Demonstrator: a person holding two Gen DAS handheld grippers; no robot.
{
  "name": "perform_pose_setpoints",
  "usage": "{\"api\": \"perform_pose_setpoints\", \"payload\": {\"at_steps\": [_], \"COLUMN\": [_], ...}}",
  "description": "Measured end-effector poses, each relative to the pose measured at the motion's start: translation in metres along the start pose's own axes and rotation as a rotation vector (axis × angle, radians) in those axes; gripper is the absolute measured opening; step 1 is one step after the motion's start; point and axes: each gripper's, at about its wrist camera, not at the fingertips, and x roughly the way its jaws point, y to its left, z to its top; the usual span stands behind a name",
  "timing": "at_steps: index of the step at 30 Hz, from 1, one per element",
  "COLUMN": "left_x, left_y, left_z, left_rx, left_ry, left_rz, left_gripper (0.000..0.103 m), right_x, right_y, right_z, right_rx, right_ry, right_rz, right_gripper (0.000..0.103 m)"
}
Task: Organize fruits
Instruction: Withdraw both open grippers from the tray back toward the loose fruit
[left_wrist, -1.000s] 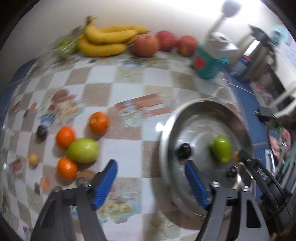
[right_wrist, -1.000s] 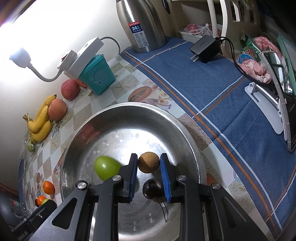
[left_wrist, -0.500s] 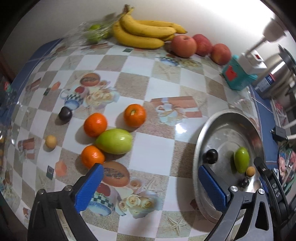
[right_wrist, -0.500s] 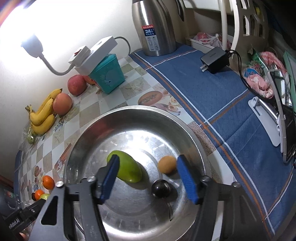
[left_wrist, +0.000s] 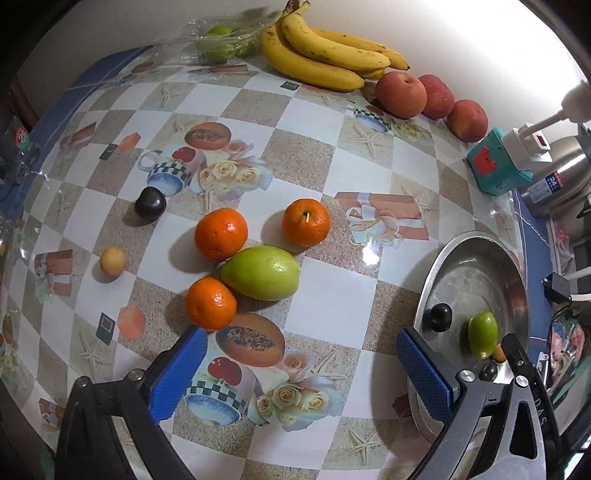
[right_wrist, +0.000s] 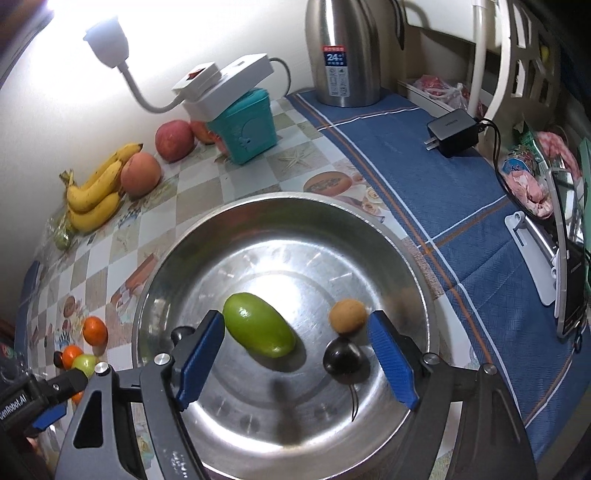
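Right gripper (right_wrist: 295, 354) hangs over the steel bowl (right_wrist: 177, 266), jaws opening, pads touching nothing. Between them on the bowl floor lie a green mango (right_wrist: 258, 325), a small tan fruit (right_wrist: 347, 315) and a dark round fruit (right_wrist: 341, 358); tan and dark ones just beside each other, mango apart toward the other pad. Bowl sits at the seam where the checkered tablecloth (left_wrist: 332, 155) meets the blue cloth (right_wrist: 424, 177). Left gripper (left_wrist: 299, 362) is released wide over the checkered cloth, nothing between its pads. Just past its tips: three oranges (left_wrist: 221, 233) around a big green mango (left_wrist: 260, 272), two of them touching it, third near. A dark plum (left_wrist: 149, 204) and a small yellow fruit (left_wrist: 112, 261) lie apart toward the table's left edge. Along the back edge by the wall: bananas (left_wrist: 325, 55), three apples (left_wrist: 400, 94), green fruits in a clear bag (left_wrist: 218, 40), teal box (left_wrist: 496, 166). Steel kettle (right_wrist: 343, 51) stands at the back on the blue cloth.
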Motion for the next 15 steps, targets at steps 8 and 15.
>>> {"api": "perform_pose_setpoints", "payload": {"at_steps": [8,15], "left_x": [-0.001,-0.006], "left_y": [0.004,0.008], "left_z": [-0.002,-0.001], "left_rx": [0.020,0.028], "left_ry": [0.003,-0.019], "left_rz": [0.029,0.045], "left_gripper": [0.103,0.103], "right_x": [-0.003,-0.003], "right_y": [0.012,0.018], "right_z": [-0.005,-0.009], "right_rx": [-0.040,-0.072], "right_ry": [0.014,0.015], "right_rz": [0.012,-0.004], "right_gripper": [0.084,0.102]}}
